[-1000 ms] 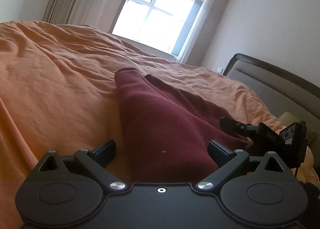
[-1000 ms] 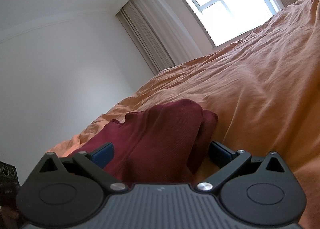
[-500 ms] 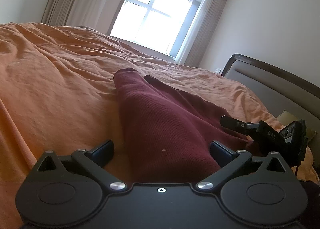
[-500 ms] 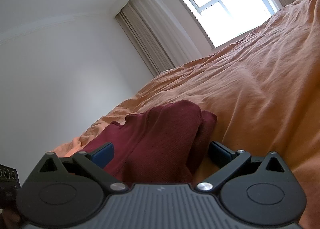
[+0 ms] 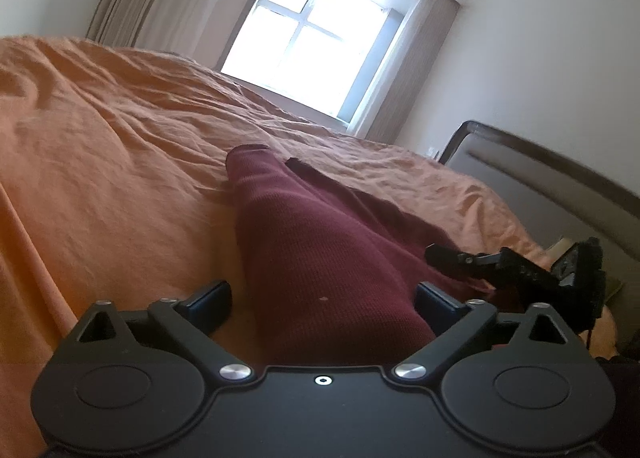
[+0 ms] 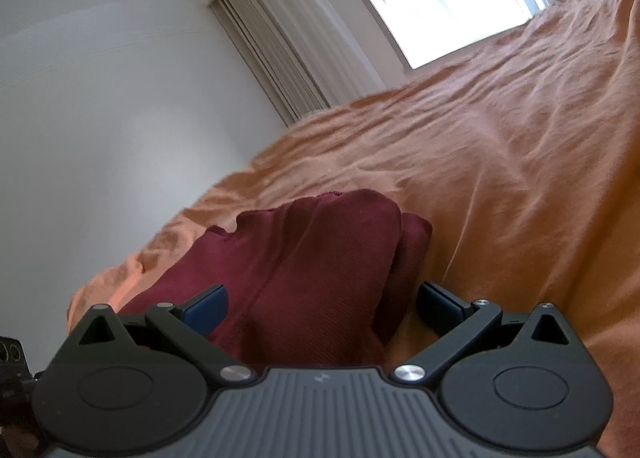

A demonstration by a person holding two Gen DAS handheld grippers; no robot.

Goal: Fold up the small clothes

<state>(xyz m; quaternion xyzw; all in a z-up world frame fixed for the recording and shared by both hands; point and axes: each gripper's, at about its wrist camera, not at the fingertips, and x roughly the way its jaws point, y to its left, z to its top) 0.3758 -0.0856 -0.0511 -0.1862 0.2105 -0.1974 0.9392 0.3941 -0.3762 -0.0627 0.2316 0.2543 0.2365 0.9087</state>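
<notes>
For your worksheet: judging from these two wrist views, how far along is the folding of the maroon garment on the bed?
Done: the maroon garment lies on the orange bedcover with one side already doubled over, its layers visible at the far edge. In hand: the left gripper and right gripper both straddle its near edge, jaws open, neither clamped. Left: grip the near edge, fold it over, and flatten it.
</notes>
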